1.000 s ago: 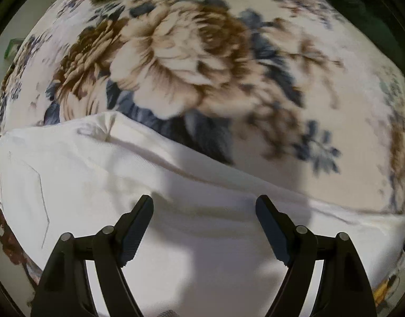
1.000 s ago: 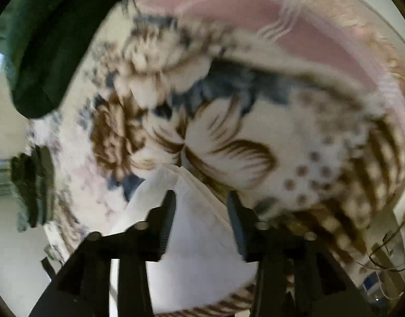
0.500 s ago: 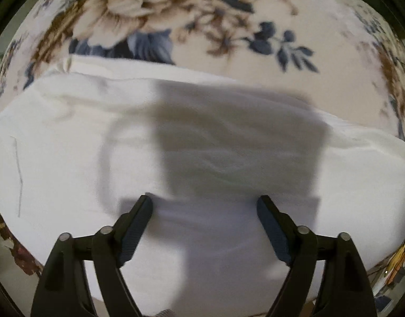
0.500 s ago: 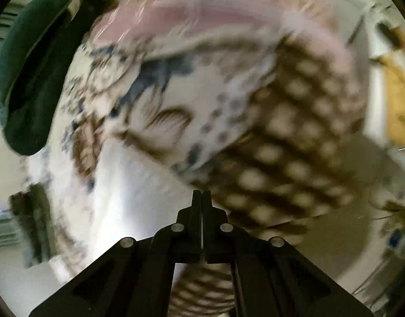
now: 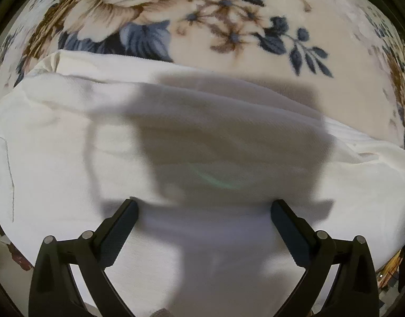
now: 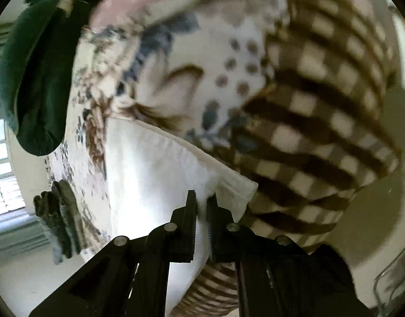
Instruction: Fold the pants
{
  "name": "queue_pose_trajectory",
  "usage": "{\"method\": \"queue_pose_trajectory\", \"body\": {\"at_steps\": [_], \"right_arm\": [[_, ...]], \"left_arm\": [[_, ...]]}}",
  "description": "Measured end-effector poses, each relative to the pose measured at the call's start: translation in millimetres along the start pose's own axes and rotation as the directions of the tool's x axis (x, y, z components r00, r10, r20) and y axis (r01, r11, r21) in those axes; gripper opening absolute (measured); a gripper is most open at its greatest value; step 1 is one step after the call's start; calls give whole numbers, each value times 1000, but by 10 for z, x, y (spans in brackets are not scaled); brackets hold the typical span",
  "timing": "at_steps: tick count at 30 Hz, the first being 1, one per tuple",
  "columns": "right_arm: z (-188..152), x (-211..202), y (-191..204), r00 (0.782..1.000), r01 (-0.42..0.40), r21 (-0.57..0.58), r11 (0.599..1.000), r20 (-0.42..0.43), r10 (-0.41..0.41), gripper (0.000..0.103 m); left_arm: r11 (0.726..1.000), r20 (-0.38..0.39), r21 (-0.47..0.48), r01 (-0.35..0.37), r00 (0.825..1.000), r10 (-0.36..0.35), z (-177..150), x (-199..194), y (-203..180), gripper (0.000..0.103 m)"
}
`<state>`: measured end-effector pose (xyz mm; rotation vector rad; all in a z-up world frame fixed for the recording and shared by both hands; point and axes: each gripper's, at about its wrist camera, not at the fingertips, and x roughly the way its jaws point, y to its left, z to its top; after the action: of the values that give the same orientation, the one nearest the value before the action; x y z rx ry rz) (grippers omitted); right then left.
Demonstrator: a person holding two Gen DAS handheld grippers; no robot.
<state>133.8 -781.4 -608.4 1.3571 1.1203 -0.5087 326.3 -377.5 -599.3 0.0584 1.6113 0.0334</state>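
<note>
The white pants (image 5: pixel 70 145) lie spread across a floral blanket (image 5: pixel 228 8), filling the lower half of the left wrist view. My left gripper (image 5: pixel 203 208) is open, its jaws wide apart just above the cloth, casting a shadow on it. In the right wrist view the white pants (image 6: pixel 149 174) run away to the left, with a corner (image 6: pixel 236 187) just beyond the fingers. My right gripper (image 6: pixel 201 198) is nearly closed, with white fabric pinched in the narrow gap between its fingers.
A brown and white checked part of the blanket (image 6: pixel 321 111) lies right of the pants. A dark green garment (image 6: pixel 36 79) hangs at the upper left. A dark folded item (image 6: pixel 59 211) sits at the blanket's left edge, near a window.
The left gripper moved forward low over the pants and stayed open. The right gripper closed half a second ago and now grips the pants edge, with the corner in view.
</note>
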Motion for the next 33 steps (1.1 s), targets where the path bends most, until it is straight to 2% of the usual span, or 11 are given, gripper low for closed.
{"method": "queue_pose_trajectory", "body": {"at_steps": [4, 9, 12, 14, 15, 17, 24, 25, 26, 29, 33], "right_arm": [[-152, -46, -36, 999, 48, -14, 999, 20, -48, 8], [-2, -52, -360, 998, -58, 57, 997, -21, 59, 40], [-24, 52, -430, 993, -107, 66, 992, -50, 110, 44], [-37, 229, -482, 976, -196, 93, 976, -79, 203, 44], [-44, 313, -491, 953, -288, 105, 952, -72, 296, 44], [-44, 387, -467, 928, -366, 94, 926, -37, 370, 46], [54, 795, -197, 869, -492, 62, 868, -25, 495, 44], [63, 821, -144, 873, -487, 55, 872, -9, 488, 40], [68, 826, -66, 881, -473, 27, 881, 5, 473, 15], [57, 623, 90, 905, -422, -29, 906, 46, 423, 12], [-127, 283, 491, 914, -395, -81, 915, 72, 400, 11]], "left_arm": [[1000, 4, 11, 10, 1000, -10, 69, 7, -13, 103], [1000, 2, 0, 3, 1000, -3, 61, 68, 1, 103], [1000, 6, 2, 4, 1000, -4, 7, 59, 5, 103], [1000, 15, 4, 8, 1000, -8, -4, 60, 12, 103], [1000, 16, 4, 7, 1000, -7, -10, 51, 25, 103], [1000, 26, 6, 7, 1000, -7, -2, 64, 8, 103], [1000, -5, 3, 2, 1000, -2, 33, 62, -24, 103], [1000, -14, 4, 3, 1000, -3, 64, 63, -29, 103], [1000, -20, 3, 5, 1000, -5, 99, 70, -37, 103], [999, 6, -11, 47, 999, -47, 123, -71, -2, 103], [983, 65, -77, 164, 985, -160, 113, -303, 154, 103]]}}
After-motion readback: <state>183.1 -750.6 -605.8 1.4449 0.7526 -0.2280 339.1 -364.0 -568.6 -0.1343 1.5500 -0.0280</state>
